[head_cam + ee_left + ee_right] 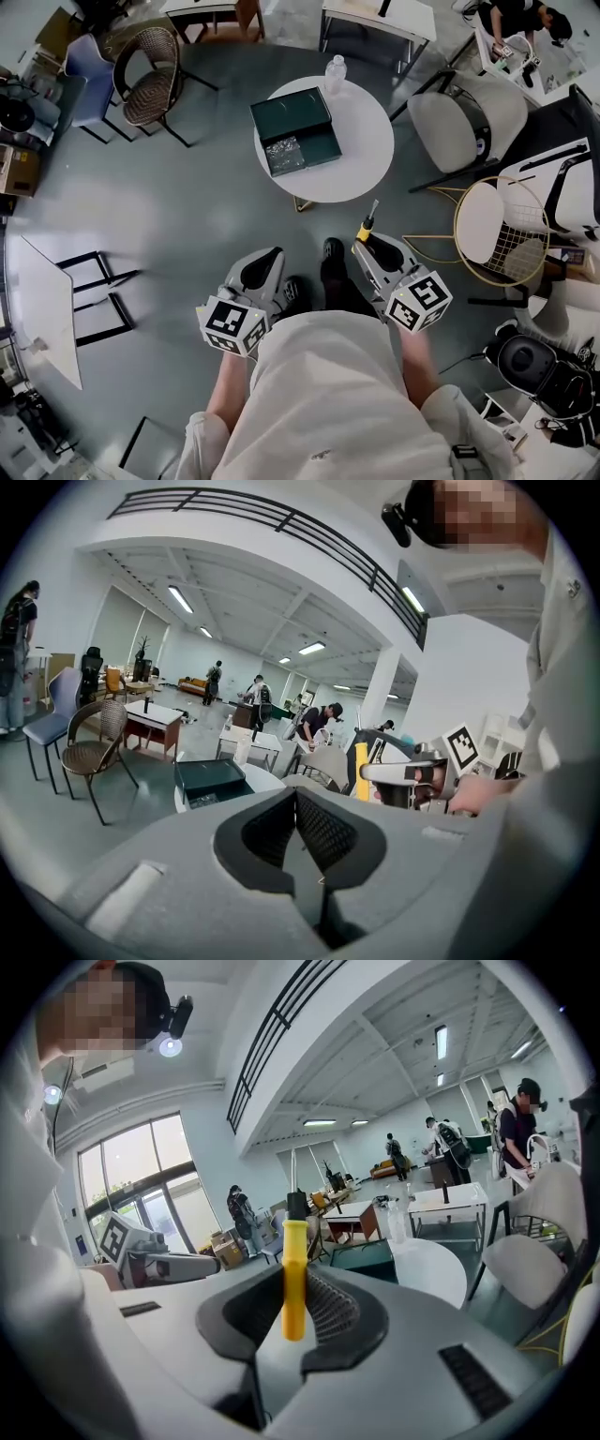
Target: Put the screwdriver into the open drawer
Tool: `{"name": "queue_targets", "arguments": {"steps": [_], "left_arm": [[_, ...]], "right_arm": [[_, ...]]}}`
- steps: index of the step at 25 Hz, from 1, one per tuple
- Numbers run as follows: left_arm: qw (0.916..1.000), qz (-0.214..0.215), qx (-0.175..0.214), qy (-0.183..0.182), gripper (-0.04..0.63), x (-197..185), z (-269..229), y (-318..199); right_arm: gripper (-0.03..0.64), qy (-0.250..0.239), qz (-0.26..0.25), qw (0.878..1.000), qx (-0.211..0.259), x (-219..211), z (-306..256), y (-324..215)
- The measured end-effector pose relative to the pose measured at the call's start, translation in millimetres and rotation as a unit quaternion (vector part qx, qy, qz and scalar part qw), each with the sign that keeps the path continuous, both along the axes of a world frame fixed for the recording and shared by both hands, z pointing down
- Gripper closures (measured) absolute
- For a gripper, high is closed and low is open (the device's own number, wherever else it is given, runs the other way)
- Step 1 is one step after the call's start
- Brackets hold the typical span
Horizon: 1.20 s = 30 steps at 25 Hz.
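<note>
The right gripper [364,242] is held close in front of the person's body, its jaws pinching the yellow handle of the screwdriver [293,1277]. The handle stands upright between the pads. Its black collar and metal shaft stick out past the jaw tips, towards the table. Beside it, level and near, the left gripper [298,829] has its jaws pressed together with nothing between them. Ahead of both grippers, well apart from the tips, stands a round white table [367,141]. On it sits a dark green box [291,112] with its open drawer [302,153] pulled out on the side facing the grippers. Something silvery lies in the drawer's left part. Beyond the box, at the table's far edge, stands a clear plastic bottle [336,72].
</note>
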State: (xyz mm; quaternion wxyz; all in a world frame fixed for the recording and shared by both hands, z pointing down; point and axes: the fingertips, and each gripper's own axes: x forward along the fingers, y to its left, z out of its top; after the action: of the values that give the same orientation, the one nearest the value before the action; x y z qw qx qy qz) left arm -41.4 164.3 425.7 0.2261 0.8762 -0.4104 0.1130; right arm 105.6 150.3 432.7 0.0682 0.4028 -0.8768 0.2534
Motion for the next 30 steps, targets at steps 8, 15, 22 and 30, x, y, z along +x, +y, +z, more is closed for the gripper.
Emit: {"name": "queue_targets", "arguments": {"steps": [8,15,22,30], "left_arm": [[0.9996,-0.021,0.005,-0.017,0.583,45,-11,-34],[0.998,-0.061,-0.006,-0.016,0.583,70,-6,-51],[0.9958,-0.088,-0.008,-0.023,0.583,80,-7,-57],[0.9947,-0.099,-0.009,-0.028,0.583,63,-5,-69]], "right_arm": [[0.538,-0.017,-0.039,0.999,0.009,32,1,-43],[0.538,-0.021,-0.082,0.996,-0.009,51,14,-67],[0.538,-0.024,-0.108,0.994,-0.011,59,19,-81],[0.538,-0.028,-0.117,0.993,-0.012,42,19,-92]]}}
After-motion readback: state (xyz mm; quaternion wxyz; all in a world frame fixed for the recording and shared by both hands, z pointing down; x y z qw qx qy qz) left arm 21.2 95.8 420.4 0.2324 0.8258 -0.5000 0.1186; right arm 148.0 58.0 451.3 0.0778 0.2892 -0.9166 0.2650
